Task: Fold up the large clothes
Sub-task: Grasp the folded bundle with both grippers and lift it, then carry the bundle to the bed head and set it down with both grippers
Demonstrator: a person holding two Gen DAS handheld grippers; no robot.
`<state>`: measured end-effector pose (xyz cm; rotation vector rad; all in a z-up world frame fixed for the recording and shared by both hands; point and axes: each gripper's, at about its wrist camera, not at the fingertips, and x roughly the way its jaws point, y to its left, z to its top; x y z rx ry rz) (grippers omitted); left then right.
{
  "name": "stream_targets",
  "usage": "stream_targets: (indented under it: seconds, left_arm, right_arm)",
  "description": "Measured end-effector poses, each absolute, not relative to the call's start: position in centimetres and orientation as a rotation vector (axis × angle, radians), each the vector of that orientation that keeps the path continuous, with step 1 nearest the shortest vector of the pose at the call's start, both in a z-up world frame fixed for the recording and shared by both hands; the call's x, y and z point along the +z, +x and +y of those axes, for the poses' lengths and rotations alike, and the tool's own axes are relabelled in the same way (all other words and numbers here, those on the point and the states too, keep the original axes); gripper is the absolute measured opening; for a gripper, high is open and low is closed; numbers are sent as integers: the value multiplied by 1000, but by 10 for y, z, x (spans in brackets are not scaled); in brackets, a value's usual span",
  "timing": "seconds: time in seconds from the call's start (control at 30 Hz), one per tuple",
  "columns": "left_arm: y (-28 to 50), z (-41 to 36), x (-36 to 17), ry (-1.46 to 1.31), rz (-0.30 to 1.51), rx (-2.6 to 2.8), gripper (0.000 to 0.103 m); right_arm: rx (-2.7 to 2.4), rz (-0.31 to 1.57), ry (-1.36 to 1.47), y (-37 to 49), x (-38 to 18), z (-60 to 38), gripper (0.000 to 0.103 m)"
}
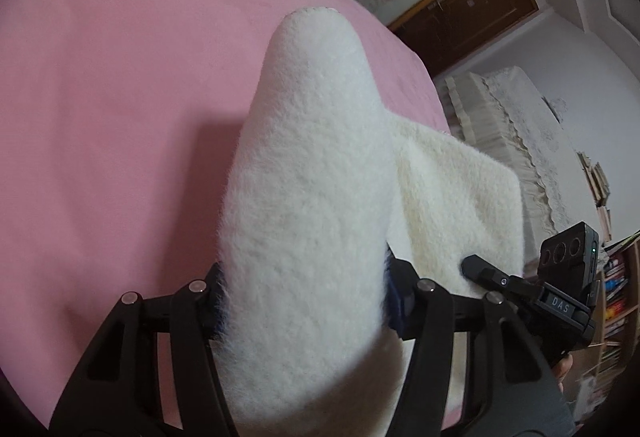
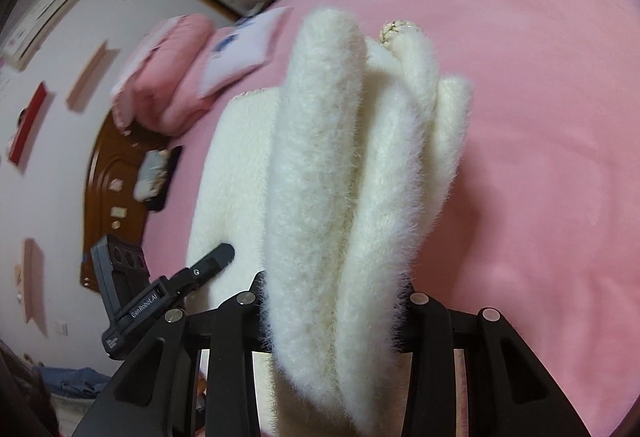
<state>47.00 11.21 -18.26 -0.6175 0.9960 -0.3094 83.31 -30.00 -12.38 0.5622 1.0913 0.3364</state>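
Note:
A white fluffy garment (image 1: 308,177) hangs over a pink bed (image 1: 100,97). My left gripper (image 1: 306,301) is shut on a thick fold of it, which hides the fingertips and bulges up in front of the camera. My right gripper (image 2: 336,301) is shut on several bunched folds of the same garment (image 2: 344,165), with a knitted edge at the top. The rest of the garment (image 2: 232,165) hangs between the two grippers. The right gripper shows in the left wrist view (image 1: 504,281); the left gripper shows in the right wrist view (image 2: 192,273).
Pink bed sheet (image 2: 540,117) fills the space below. A pink pillow (image 2: 168,77) and a white cloth (image 2: 248,45) lie at the head, by a wooden headboard (image 2: 108,173). A covered sofa (image 1: 512,125), bookshelf (image 1: 612,297) and dark door (image 1: 468,9) stand beyond the bed.

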Motion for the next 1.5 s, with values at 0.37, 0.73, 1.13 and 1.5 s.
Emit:
stream_targets:
  seconds: [0.37,0.73,1.13,1.5]
  left_arm:
    - [528,386,-108,-370,961,-170,55]
    - [564,571,-285,-393,1016,-30,58]
    - [499,525,-246,-457,825,522,71]
    - [295,306,-228,-664,857,629,71]
  right_arm:
    - [513,1000,718,905,-118,-60,35]
    - [354,1013,541,951,-272,142,35]
    - [406,977,418,927,-234,43,46]
    - [134,1208,356,659,-236,-156,56]
